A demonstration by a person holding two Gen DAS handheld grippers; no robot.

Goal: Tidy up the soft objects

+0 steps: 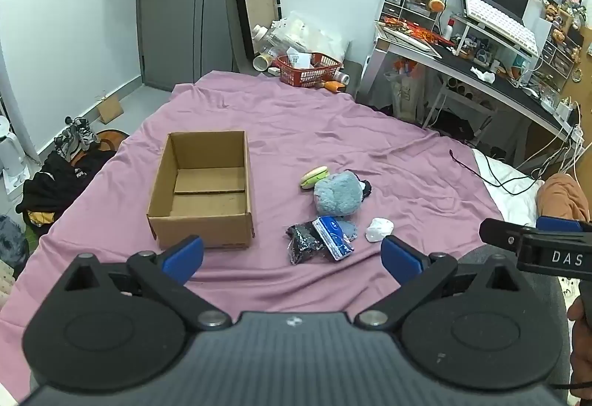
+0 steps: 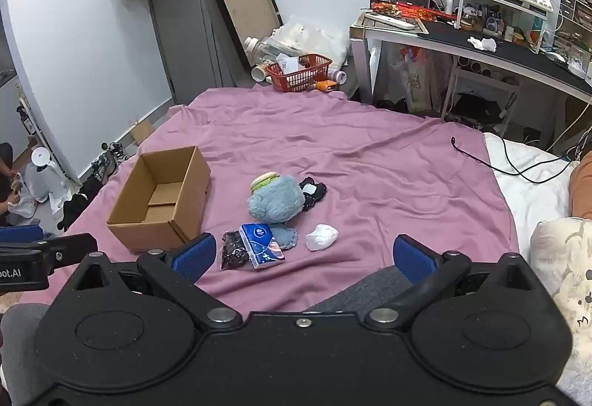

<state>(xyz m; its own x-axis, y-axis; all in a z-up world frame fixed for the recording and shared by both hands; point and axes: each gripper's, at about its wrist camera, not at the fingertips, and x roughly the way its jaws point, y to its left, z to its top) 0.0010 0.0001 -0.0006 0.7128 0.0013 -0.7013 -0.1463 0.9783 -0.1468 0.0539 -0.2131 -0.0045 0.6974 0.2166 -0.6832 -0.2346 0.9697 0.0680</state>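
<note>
Soft pile (image 2: 275, 217) ahead of spread right tongs (image 2: 305, 252)

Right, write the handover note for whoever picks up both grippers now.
Left hand-held gripper: open, empty, held above the near edge of the pink sheet.
Right hand-held gripper: open, empty.
Cardboard box: open, nothing inside, left of the pile.
Still on the sheet: blue plush, burger toy, tissue pack, black bag, white wad.
Done: nothing boxed. Left: move every soft item into the box.
</note>
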